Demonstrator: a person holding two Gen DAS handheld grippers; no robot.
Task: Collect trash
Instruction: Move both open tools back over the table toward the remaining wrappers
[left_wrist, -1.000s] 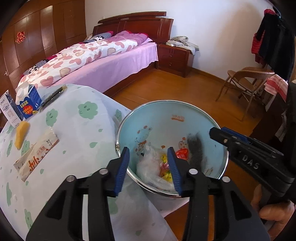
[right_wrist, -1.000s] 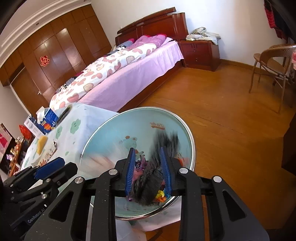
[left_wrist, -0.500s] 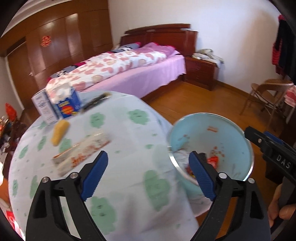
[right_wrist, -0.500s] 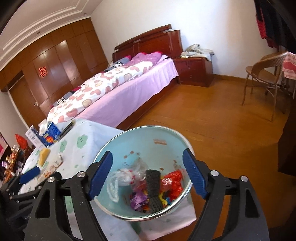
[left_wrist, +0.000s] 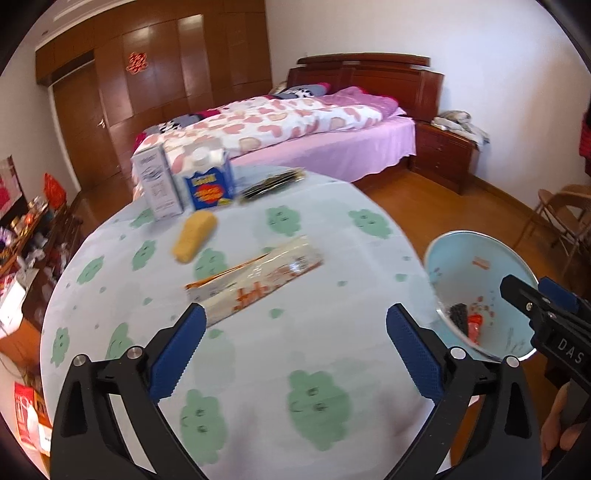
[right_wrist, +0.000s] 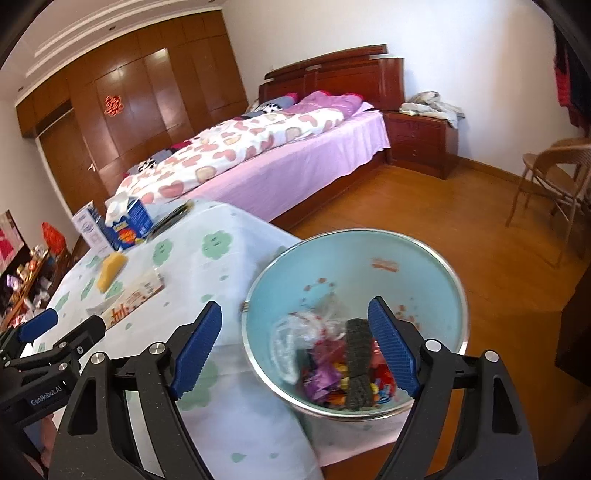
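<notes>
A light-blue bin (right_wrist: 354, 280) stands at the round table's right edge, holding crumpled plastic, colourful wrappers and a dark scrubber (right_wrist: 357, 363). It also shows in the left wrist view (left_wrist: 480, 280). My right gripper (right_wrist: 295, 347) is open and empty above the bin's near rim. My left gripper (left_wrist: 295, 350) is open and empty over the tablecloth (left_wrist: 332, 369). A long white-and-orange wrapper (left_wrist: 255, 278) lies just beyond its left fingertip. A yellow sponge (left_wrist: 194, 236), a blue carton (left_wrist: 208, 182), a white carton (left_wrist: 157, 188) and a dark wrapper (left_wrist: 273, 184) lie farther back.
A bed (right_wrist: 288, 147) with a pink sheet stands behind the table, with a nightstand (right_wrist: 421, 140) to its right. A folding chair (right_wrist: 554, 184) stands at the right wall. Cluttered shelves (left_wrist: 26, 236) are at the left. Wooden floor surrounds the bin.
Both grippers went from shut to open; the right one dropped the dark scrubber into the bin. My left gripper swung left from over the bin to over the table, toward the long wrapper.
</notes>
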